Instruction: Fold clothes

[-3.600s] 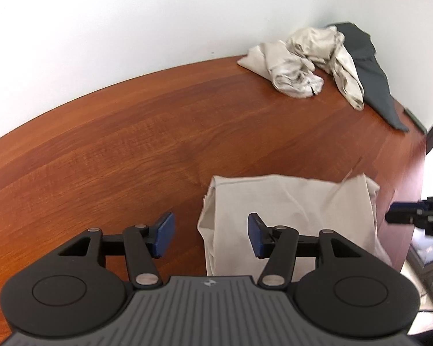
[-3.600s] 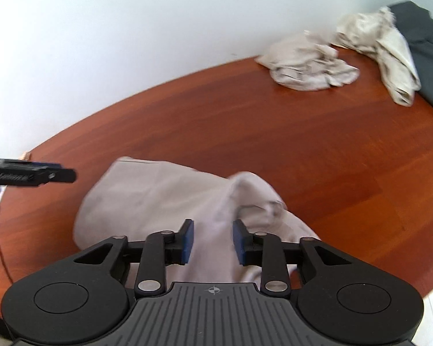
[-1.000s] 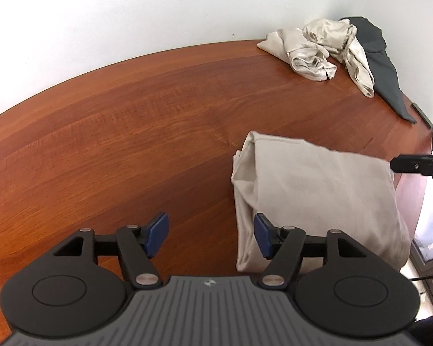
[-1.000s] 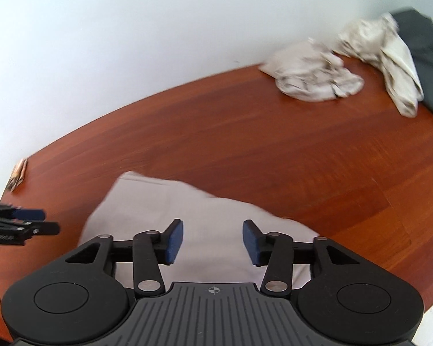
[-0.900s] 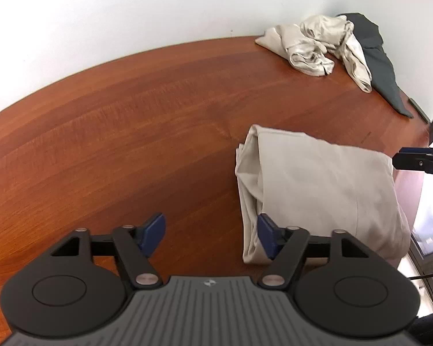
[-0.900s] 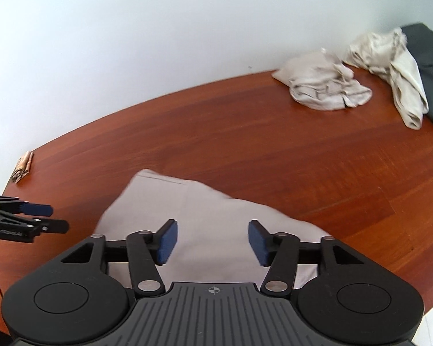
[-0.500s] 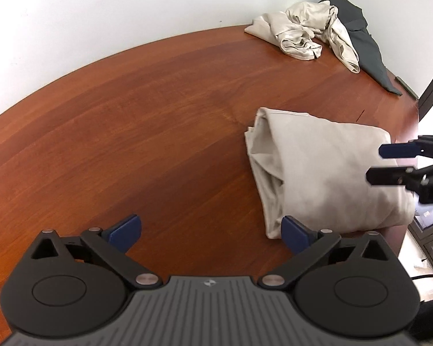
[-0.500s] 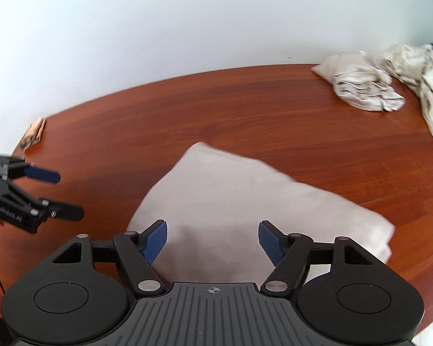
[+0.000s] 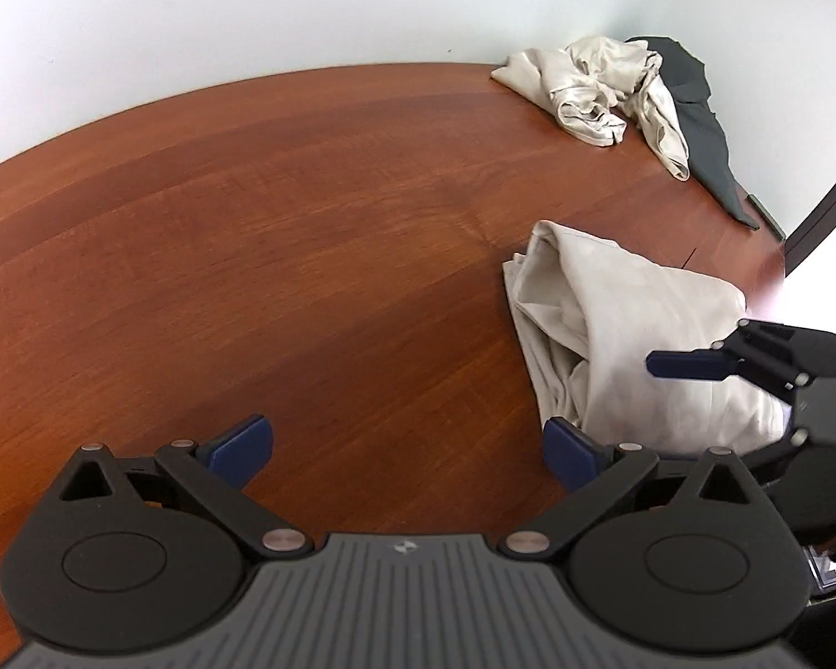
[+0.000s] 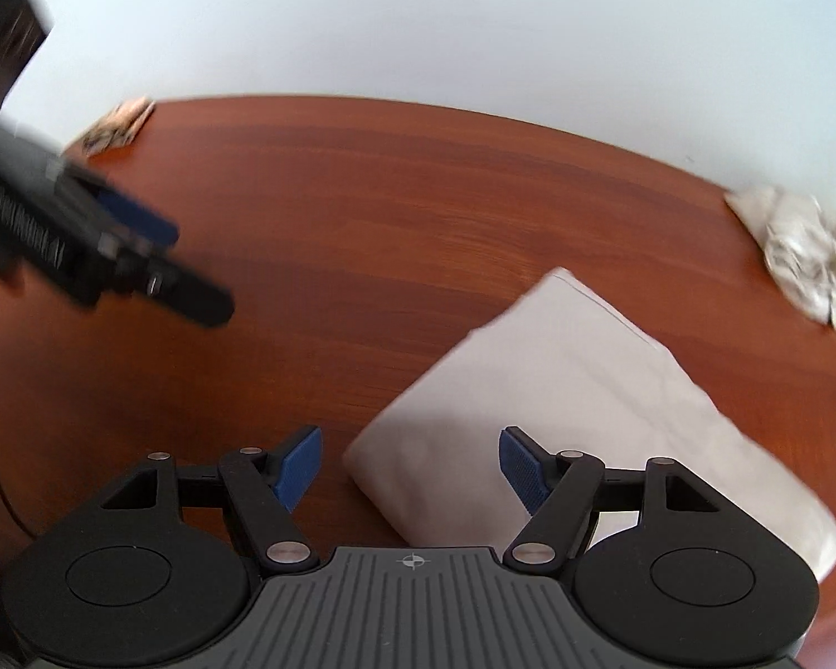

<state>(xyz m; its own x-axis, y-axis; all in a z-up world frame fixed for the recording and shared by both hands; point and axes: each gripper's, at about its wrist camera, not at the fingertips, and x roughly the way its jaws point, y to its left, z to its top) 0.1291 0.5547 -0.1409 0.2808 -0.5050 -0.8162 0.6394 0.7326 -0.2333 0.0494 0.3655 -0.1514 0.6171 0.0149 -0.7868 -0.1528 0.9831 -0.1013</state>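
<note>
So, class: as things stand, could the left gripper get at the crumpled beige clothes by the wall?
Probably yes. The left gripper is open and empty, and only bare table lies between it and the crumpled beige clothes; the folded cloth sits off to the side.

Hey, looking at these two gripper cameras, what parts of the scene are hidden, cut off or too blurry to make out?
- Folded beige garment: near edge hidden behind both grippers' bodies in both views.
- Crumpled beige clothes: blurred and cut by the right edge in the right wrist view.
- Dark garment: partly covered by the crumpled clothes, left wrist view.
- Small object at the table's far edge: too blurred to identify, right wrist view.
</note>
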